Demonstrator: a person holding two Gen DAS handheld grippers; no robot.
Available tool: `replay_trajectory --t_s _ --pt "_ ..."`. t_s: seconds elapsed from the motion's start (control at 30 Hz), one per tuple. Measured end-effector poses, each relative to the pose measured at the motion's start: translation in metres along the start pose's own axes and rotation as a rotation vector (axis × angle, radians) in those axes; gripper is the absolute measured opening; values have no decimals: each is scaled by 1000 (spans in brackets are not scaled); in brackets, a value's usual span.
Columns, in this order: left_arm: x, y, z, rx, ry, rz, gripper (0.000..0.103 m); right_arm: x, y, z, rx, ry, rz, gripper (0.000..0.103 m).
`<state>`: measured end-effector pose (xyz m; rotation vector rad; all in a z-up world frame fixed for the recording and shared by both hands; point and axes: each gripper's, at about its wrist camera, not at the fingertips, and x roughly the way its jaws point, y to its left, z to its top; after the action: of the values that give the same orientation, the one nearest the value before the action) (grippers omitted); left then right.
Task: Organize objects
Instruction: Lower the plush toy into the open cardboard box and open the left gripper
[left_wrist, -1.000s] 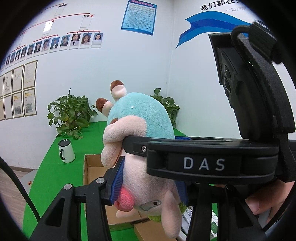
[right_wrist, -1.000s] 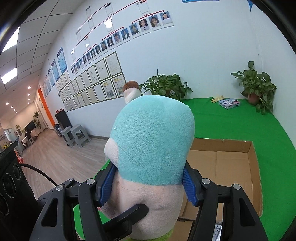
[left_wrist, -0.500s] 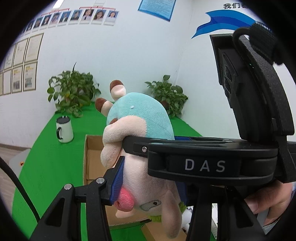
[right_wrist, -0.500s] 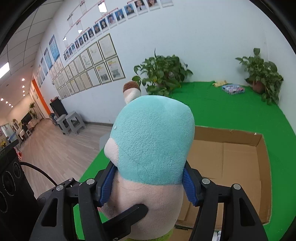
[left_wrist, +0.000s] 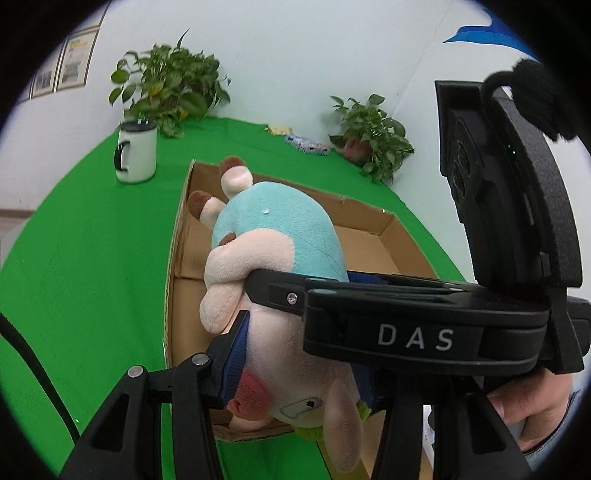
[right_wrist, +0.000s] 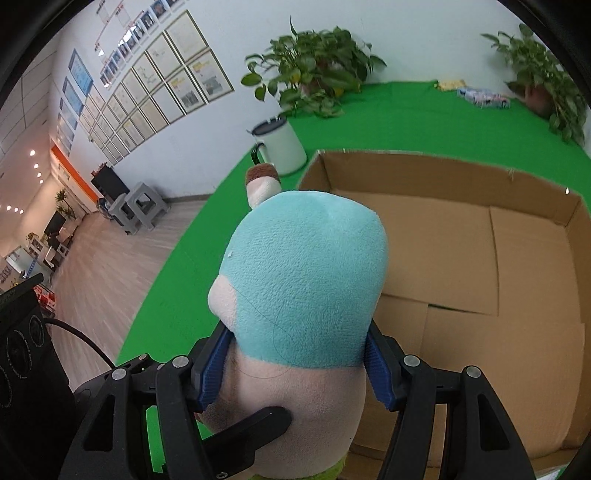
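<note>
Plush toy (left_wrist: 273, 258), teal-backed and cream-bellied with brown-tipped horns, is clamped by both tools at once: the left hand-held gripper (left_wrist: 299, 373) pinches it low on the cream body, near the pink cheek and stitched eye, while the right hand-held gripper (right_wrist: 295, 363) squeezes its sides just below the teal back, blue pads (right_wrist: 214, 363) pressed into the pile. Neither grip has loosened over the last second. What has changed is the backdrop: a second ago the toy stood out against the wall of framed photos, with only a corner of the cardboard box (right_wrist: 517, 258) showing under it; now the wall has slid up out of the picture and the open box fills the space behind and below the toy, its bare brown floor in plain sight. So the pair of hands has come down and forward, carrying the toy over the box's near-left part, still clear of its floor as far as I can tell. The white mug (left_wrist: 136, 153) and the potted plants (left_wrist: 166, 85) sit untouched on the green desk (left_wrist: 74, 258). My reading is that the lowering is nearly done and letting go inside the box comes next.
</note>
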<state>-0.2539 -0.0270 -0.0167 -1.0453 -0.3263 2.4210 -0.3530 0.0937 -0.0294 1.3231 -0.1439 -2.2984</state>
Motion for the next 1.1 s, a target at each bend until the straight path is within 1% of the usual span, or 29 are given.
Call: replay_trajectory --t_s 0.13,0.23,0.3,0.37,0.4,0.43,0.47,0.5,0.53,0.57,0.63,0.67,0.7,0.73,0.77,0.8,0.83,0.87,0.9,0.93,1.0,1.1 --pt "7 16 -1 -70 27 -26 49 35 -10 -5 12 21 -5 62" --pt "4 22 -4 -106 29 -29 49 51 -12 -10 6 32 -11 62" --pt "2 20 -6 -90 38 -3 49 58 -9 -9 7 41 -31 62" --pt "0 15 -10 -48 49 34 44 65 -5 -7 6 48 -56 62" --pt "1 15 -11 -41 56 46 44 71 -3 -4 3 57 -70 63" --pt "2 16 -13 -42 70 71 40 81 -3 -5 10 79 -69 63" --pt "2 19 -13 -52 79 82 31 86 -4 -6 18 92 -60 66" --pt "2 24 -14 -73 83 76 31 92 -5 -7 32 100 -51 69" --pt "-1 30 -15 -111 78 51 28 94 -6 -7 39 97 -47 70" --pt "-1 34 -13 -126 78 50 26 94 -6 -6 46 100 -35 73" --pt "-4 38 -15 -134 84 93 26 91 -8 -4 69 102 8 75" --pt "-6 39 -16 -138 83 87 25 88 -11 -2 86 96 47 76" --pt "-7 40 -17 -144 82 78 24 82 -15 0 112 87 106 77" --pt "-9 40 -19 -146 82 82 23 78 -17 1 123 80 133 78" --pt "-11 39 -20 -144 80 85 23 75 -18 2 128 74 151 78" --pt "-12 38 -21 -142 79 89 23 69 -23 1 130 71 151 78" --pt "-13 37 -22 -139 79 94 23 71 -25 -1 137 77 134 78" --pt "-13 36 -23 -134 78 99 23 71 -28 -2 144 88 123 77" --pt "-14 35 -24 -127 80 112 22 74 -30 -5 149 108 117 69" --pt "-13 34 -24 -118 83 128 22 84 -30 -11 155 140 120 69" --pt "-11 36 -21 -112 79 139 22 85 -31 -21 193 125 153 65" --pt "-14 37 -21 -104 78 160 22 90 -30 -17 226 114 170 63"
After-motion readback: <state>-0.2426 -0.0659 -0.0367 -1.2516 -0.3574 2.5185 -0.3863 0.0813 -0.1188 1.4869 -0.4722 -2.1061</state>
